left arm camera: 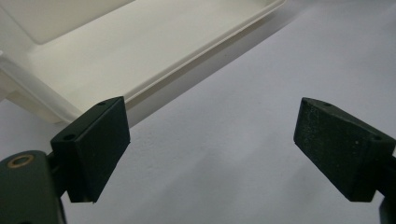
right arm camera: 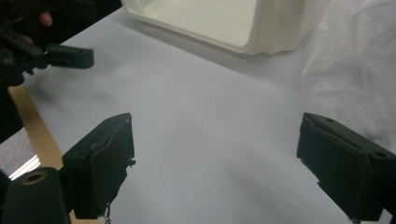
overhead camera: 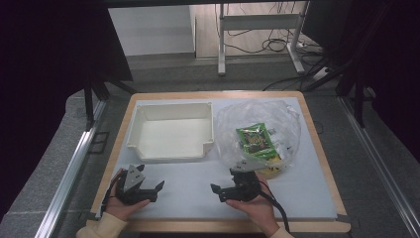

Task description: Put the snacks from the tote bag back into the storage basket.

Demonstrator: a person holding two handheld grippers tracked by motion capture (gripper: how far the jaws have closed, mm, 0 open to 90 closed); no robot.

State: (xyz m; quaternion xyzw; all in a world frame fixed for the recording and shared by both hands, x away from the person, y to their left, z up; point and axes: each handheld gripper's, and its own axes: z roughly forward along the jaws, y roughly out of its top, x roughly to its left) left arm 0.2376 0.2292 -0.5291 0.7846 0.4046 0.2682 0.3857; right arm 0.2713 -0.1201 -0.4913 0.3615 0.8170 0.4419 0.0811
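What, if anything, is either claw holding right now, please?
Nothing is held: the left claw and the right claw are both open over the bare white mat.

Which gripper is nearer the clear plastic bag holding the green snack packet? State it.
Right. The right gripper sits just at the near edge of the clear plastic bag, almost touching it. The left gripper lies far off to the bag's left, in front of the white plastic tray.
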